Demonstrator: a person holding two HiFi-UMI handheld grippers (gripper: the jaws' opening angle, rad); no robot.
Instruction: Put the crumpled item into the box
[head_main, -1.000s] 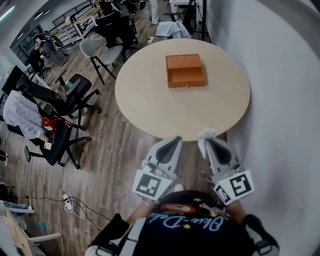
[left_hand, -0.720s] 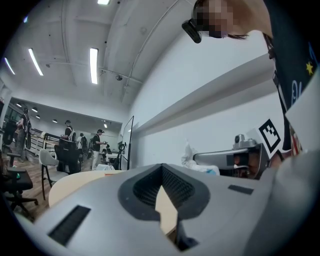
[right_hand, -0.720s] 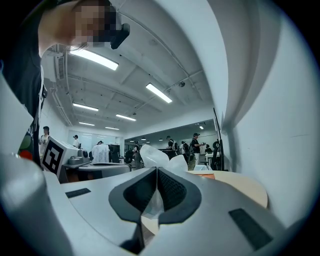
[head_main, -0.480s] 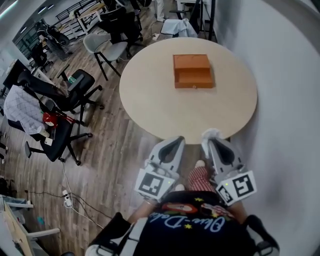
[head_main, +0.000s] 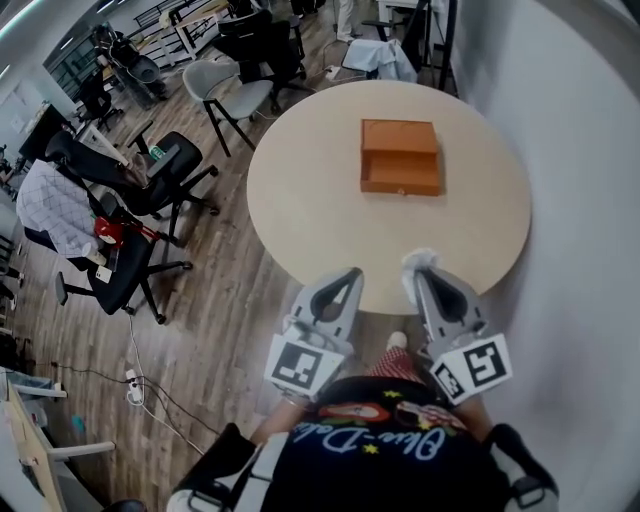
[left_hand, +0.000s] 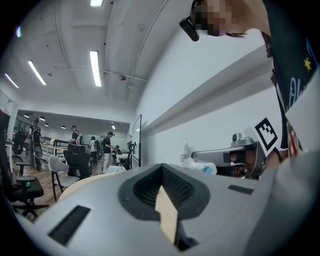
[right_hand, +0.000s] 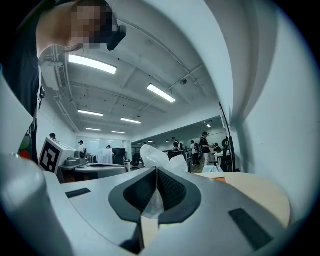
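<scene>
Wooden flooring runs under a round beige table that stands against a white wall on the right. Black office chairs and a grey chair stand to the left. An orange box lies on the far half of the table, right of centre. Both grippers hang at the table's near edge, well apart from the box. The right gripper has its 2 jaws clamped on the crumpled item, a white wad that pokes out beyond the jaw tips. The left gripper sits just beside it on the left, its 2 jaws pressed together with nothing between them. Several people stand far off in the room.
</scene>
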